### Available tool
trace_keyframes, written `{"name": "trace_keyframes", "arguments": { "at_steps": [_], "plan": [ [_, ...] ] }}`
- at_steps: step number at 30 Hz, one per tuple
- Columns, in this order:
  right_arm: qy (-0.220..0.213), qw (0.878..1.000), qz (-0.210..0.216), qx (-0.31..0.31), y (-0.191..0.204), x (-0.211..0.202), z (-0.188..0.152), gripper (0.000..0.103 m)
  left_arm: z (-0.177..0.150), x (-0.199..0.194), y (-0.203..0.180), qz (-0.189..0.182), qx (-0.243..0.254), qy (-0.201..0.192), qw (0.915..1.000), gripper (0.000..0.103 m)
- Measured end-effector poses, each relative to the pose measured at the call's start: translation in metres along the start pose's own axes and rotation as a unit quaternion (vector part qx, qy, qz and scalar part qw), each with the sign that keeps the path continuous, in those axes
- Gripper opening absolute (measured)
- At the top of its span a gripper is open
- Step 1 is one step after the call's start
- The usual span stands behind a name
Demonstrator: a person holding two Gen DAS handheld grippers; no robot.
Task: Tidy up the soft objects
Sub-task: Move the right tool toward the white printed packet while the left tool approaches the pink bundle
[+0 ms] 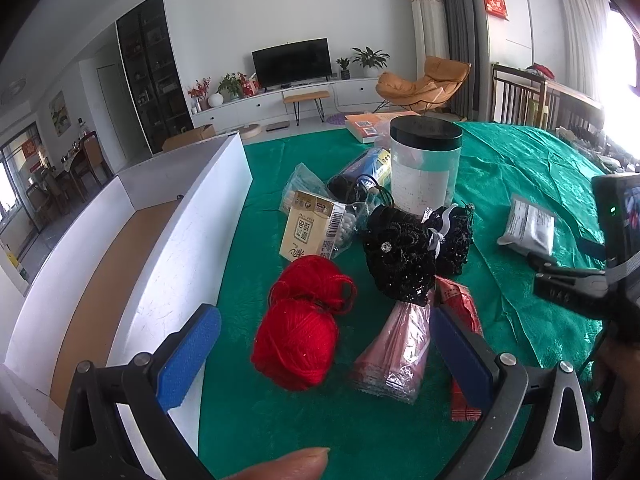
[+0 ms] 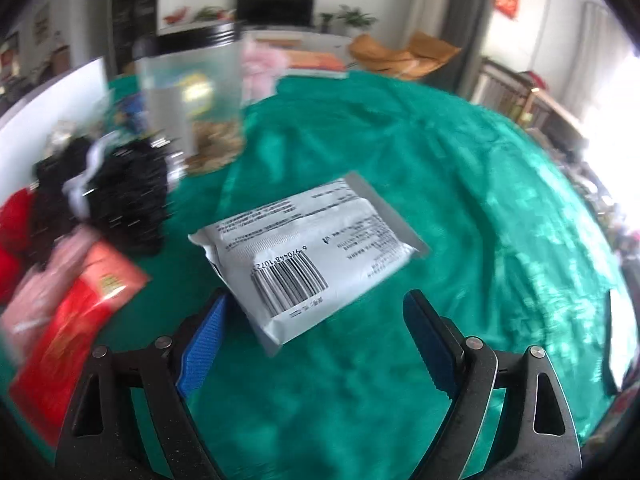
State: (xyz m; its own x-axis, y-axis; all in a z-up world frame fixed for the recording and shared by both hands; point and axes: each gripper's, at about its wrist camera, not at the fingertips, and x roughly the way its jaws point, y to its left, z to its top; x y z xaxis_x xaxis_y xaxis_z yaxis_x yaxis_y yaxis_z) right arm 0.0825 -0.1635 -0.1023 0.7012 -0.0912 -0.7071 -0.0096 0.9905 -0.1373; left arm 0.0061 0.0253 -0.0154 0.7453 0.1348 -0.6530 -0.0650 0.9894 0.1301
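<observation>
Both right tongs (image 2: 314,334) fingers apparently flank the white packet (image 2: 308,248), untouched.

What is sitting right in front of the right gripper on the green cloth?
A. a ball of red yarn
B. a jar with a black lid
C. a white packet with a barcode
C: in the right wrist view the white packet lies flat on the green cloth, just ahead of the open right gripper.
</observation>
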Motion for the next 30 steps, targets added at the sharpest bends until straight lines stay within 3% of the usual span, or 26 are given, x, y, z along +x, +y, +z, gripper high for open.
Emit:
{"name": "trace_keyframes", "arguments": {
  "at_steps": [3,5,11,22,30],
  "plan": [
    [-0.009,0.996,0.065,0.060,-0.026,-0.006,-0.001,0.089,-0.001,0.003,0.001,0.005,-0.002,0.005,1.0000,0.103],
    [-0.010,0.995,0.078,0.066,-0.027,-0.011,-0.003,0.089,-0.001,0.005,0.001,0.001,-0.007,0.013,0.9999,0.103],
    [-0.001,0.996,0.083,0.031,-0.010,-0.009,-0.002,0.089,-0.004,0.004,-0.011,-0.007,0.010,0.012,0.9999,0.103],
    [0.036,0.990,0.109,0.077,-0.016,0.003,-0.014,0.089,-0.009,0.009,-0.015,-0.011,0.014,0.021,0.9996,0.103],
    [0.039,0.992,0.098,0.062,-0.010,0.003,-0.015,0.090,-0.009,0.011,-0.019,-0.012,0.019,0.025,0.9994,0.103]
  ]
}}
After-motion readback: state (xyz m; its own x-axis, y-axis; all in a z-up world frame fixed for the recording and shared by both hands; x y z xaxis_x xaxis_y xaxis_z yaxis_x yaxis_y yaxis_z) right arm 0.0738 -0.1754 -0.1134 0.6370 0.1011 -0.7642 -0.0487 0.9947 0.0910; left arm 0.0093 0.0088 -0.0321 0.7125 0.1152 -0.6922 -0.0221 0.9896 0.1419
